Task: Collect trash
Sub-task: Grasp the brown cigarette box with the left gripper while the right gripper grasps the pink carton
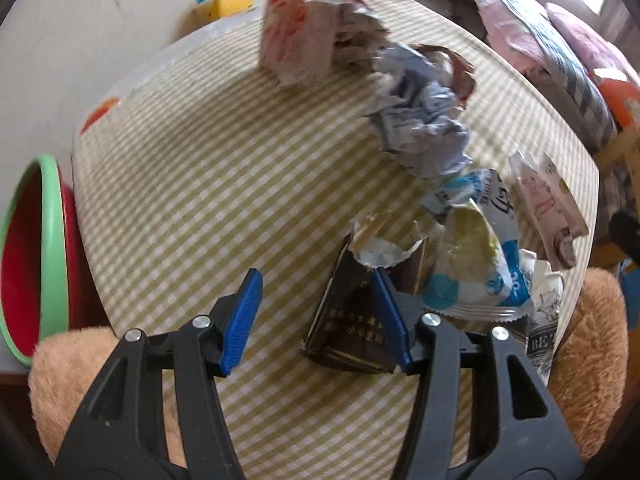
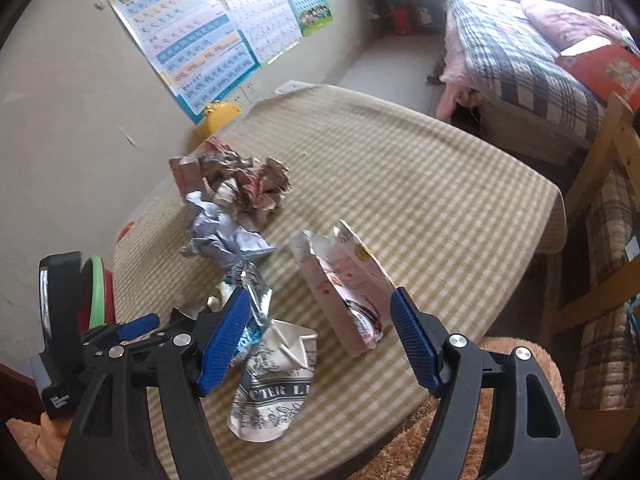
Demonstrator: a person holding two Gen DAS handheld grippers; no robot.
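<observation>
Crumpled wrappers lie strewn on the checked worktop: a dark brown packet, a blue-and-white bag, a grey paper wad and a pink carton. The left tool hangs released, one pad over the brown packet. The right tool gapes released above a printed white pouch, beside the carton.
</observation>
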